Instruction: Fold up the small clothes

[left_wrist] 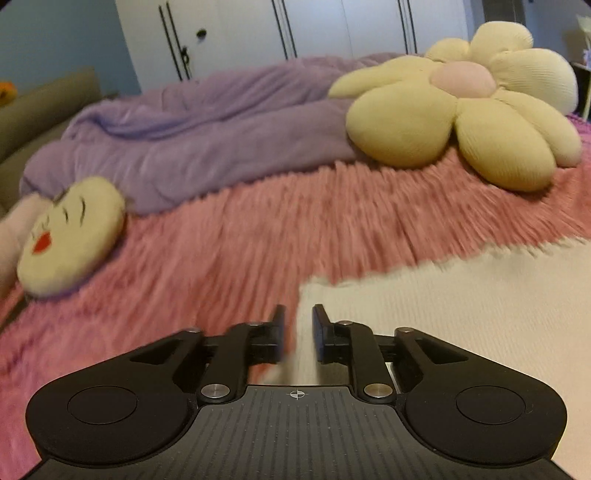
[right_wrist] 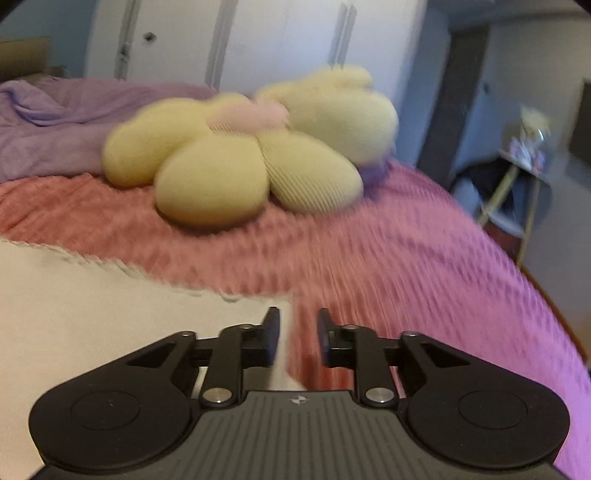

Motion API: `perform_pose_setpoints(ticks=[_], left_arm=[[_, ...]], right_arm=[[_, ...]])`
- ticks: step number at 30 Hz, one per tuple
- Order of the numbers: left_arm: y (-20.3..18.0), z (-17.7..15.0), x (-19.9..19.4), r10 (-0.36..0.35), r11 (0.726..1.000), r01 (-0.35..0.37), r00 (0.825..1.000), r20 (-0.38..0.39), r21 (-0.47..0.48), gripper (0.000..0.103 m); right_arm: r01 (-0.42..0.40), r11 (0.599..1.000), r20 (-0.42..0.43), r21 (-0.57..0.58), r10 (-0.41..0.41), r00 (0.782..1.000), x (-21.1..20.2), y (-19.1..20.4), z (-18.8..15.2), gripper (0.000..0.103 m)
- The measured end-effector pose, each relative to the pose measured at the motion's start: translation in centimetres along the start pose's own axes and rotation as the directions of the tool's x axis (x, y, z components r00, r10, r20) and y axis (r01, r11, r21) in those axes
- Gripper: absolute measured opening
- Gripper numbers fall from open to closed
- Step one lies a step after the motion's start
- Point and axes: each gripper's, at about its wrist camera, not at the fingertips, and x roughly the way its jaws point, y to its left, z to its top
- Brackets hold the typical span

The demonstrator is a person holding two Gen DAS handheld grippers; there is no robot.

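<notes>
A cream-white garment [left_wrist: 461,314] lies flat on the pink fuzzy bedspread [left_wrist: 240,251], filling the lower right of the left wrist view. My left gripper [left_wrist: 298,317] hovers at the garment's left corner, open by a narrow gap, with the cloth's edge running loose between the fingers. In the right wrist view the same garment [right_wrist: 92,314] fills the lower left. My right gripper [right_wrist: 298,319] is at its right corner, also open by a narrow gap, and the cloth's edge passes between the fingers without being pinched. Both views are motion-blurred.
A big yellow flower cushion [left_wrist: 461,110] [right_wrist: 240,158] lies beyond the garment. A round face cushion [left_wrist: 70,236] sits at the left, with a purple duvet [left_wrist: 184,136] behind it. White wardrobe doors [left_wrist: 295,29] stand at the back, and a small side table [right_wrist: 524,173] is off the bed's right edge.
</notes>
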Motion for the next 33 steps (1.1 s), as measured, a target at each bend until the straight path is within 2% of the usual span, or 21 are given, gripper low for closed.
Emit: perform_pose_setpoints(ticks=[1,2,4,6,8,12,14,15,16,18,20,22,23,26,33], left_arm=[[0.8,-1.1,-1.2,-0.044,0.999,0.044,0.999,0.011,-0.015,0.049],[1.7,-2.2,-2.5,-0.081,0.996,0.081,0.997,0.022,-0.034,0.060],[3.6,-4.9,-5.2,-0.161,0.984,0.163,0.986,0.035,-0.070,0.063],[5.1,-7.7,-7.4,-0.217,0.971,0.219,0.976,0.025,-0.100,0.067],[5.7,-9.8,-8.5,-0.255,0.961,0.252,0.967,-0.014,-0.110,0.067],[5.8,-12.1,-9.3,-0.281,0.949,0.266,0.957,-0.069,-0.168,0.066],[5.6,-12.1,-9.7,-0.299,0.938,0.277,0.951,-0.079,-0.208,0.059],[5.2,-12.0,-9.7,-0.292,0.941,0.268,0.951,-0.098,-0.207,0.058],[4.9,-11.8,-9.5,-0.283,0.945,0.255,0.951,-0.121,-0.207,0.055],[4.6,-11.5,-9.6,-0.276,0.947,0.244,0.951,-0.139,-0.207,0.044],[4.3,-11.2,-9.8,-0.267,0.951,0.233,0.950,-0.161,-0.204,0.024],[4.3,-10.8,-10.0,-0.258,0.954,0.221,0.950,-0.177,-0.205,0.015],[4.3,-10.6,-10.1,-0.254,0.955,0.217,0.951,-0.178,-0.203,0.013],[4.6,-10.0,-10.6,-0.235,0.963,0.206,0.958,-0.166,-0.177,0.012],[5.7,-9.5,-11.2,-0.226,0.964,0.199,0.962,-0.152,-0.174,0.012]], right_arm=[[-0.025,0.999,0.002,0.045,0.025,1.000,-0.7,-0.7,-0.3,0.025],[-0.062,0.994,0.006,0.086,0.062,0.998,-1.7,-1.4,-0.8,0.028],[-0.162,0.972,0.014,0.170,0.162,0.987,-5.0,-3.1,-2.4,0.031],[-0.295,0.924,0.024,0.244,0.298,0.954,-8.7,-4.6,-5.1,0.041],[-0.346,0.898,0.013,0.273,0.356,0.934,-11.3,-5.3,-7.3,0.046],[-0.389,0.856,-0.025,0.341,0.422,0.906,-13.9,-5.5,-11.0,0.046],[-0.395,0.855,-0.028,0.337,0.429,0.903,-14.0,-4.7,-11.7,0.044],[-0.413,0.854,-0.014,0.316,0.439,0.898,-14.1,-4.2,-11.9,0.039],[-0.409,0.866,-0.010,0.288,0.430,0.903,-14.3,-3.5,-12.1,0.034],[-0.382,0.898,-0.040,0.217,0.399,0.916,-14.1,-2.2,-12.1,0.011],[-0.364,0.907,-0.057,0.212,0.383,0.922,-14.1,-1.8,-11.9,0.009],[-0.328,0.926,-0.053,0.186,0.343,0.938,-14.7,-1.6,-11.6,0.008],[-0.304,0.937,-0.041,0.173,0.315,0.948,-15.1,-1.6,-11.3,0.008],[-0.273,0.943,-0.005,0.191,0.279,0.960,-16.1,-2.5,-10.6,0.008],[-0.238,0.959,-0.009,0.156,0.242,0.970,-16.2,-3.1,-11.4,0.008]])
